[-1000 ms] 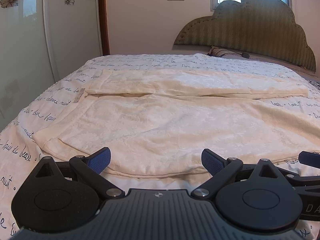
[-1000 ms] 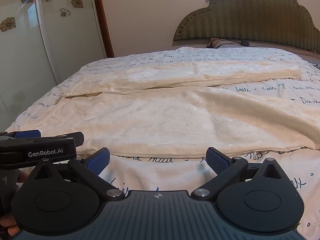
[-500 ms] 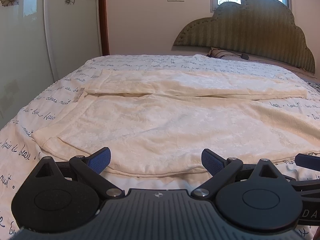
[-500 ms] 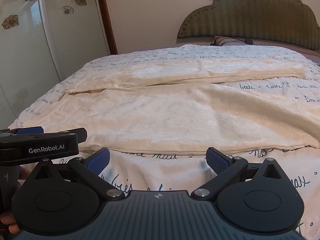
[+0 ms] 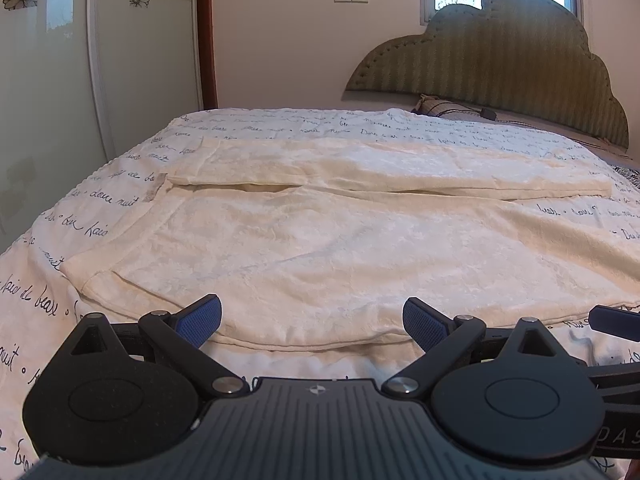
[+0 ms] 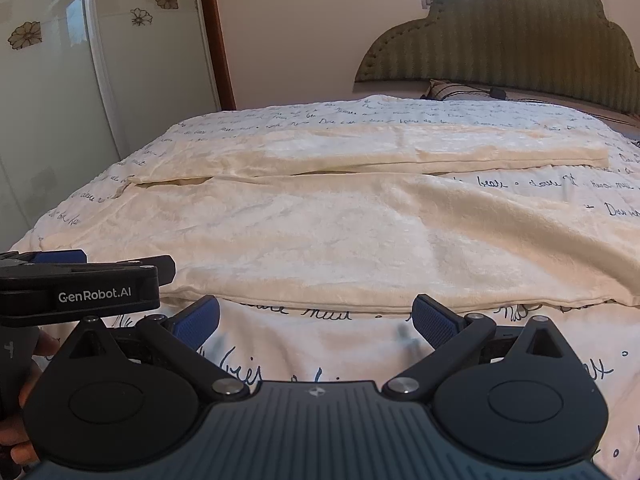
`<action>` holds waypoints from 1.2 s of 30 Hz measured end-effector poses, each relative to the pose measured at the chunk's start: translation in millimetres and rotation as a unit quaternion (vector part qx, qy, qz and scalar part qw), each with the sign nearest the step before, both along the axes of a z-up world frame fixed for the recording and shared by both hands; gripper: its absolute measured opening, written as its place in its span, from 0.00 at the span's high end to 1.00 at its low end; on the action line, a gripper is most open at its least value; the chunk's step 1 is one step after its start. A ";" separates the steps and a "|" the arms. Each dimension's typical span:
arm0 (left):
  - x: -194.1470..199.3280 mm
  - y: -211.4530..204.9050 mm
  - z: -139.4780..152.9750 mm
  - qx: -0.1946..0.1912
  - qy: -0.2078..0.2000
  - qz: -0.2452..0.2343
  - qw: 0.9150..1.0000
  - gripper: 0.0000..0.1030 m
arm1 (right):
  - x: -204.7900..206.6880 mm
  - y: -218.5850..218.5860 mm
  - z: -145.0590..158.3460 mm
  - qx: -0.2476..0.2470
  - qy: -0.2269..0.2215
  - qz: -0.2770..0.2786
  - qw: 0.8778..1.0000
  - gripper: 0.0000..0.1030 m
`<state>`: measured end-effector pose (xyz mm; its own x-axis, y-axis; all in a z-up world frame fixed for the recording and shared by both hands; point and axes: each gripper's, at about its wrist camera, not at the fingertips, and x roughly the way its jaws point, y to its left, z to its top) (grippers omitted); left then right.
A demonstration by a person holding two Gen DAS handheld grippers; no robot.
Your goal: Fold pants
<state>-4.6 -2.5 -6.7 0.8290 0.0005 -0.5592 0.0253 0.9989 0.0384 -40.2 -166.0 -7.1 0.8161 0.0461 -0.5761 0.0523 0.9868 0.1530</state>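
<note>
Ahead, both spread grippers, left gripper (image 5: 312,320) and right gripper (image 6: 316,318), face cream pants (image 5: 340,248) on the bedspread (image 6: 320,352).

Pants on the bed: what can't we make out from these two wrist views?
- Pants: near leg's cuff cut off by the right frame edge, both views.
- Near hem's middle hidden behind the left gripper, left view.
- Pillow: mostly hidden behind the bedding.

The pants (image 5: 320,240) lie flat across the bed (image 5: 48,292), waist toward nine o'clock and legs running toward three, one leg behind the other, with the headboard (image 5: 500,60) beyond at one o'clock and the left gripper (image 5: 312,322) just before the near hem at six.
</note>
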 end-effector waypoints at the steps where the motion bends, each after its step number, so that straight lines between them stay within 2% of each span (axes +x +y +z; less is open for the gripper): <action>1: -0.1 0.0 0.0 0.000 0.000 0.001 1.000 0.04 | 0.3 -0.2 0.1 0.000 0.000 0.000 1.000 0.00; 31: 0.7 2.7 -2.3 0.004 0.005 0.005 1.000 0.04 | -1.3 3.0 -0.9 -0.003 -0.002 -0.009 1.000 0.00; 36: 0.8 2.5 -2.4 0.004 0.005 0.005 1.000 0.04 | -2.7 6.5 -0.8 -0.020 -0.004 -0.010 1.000 0.00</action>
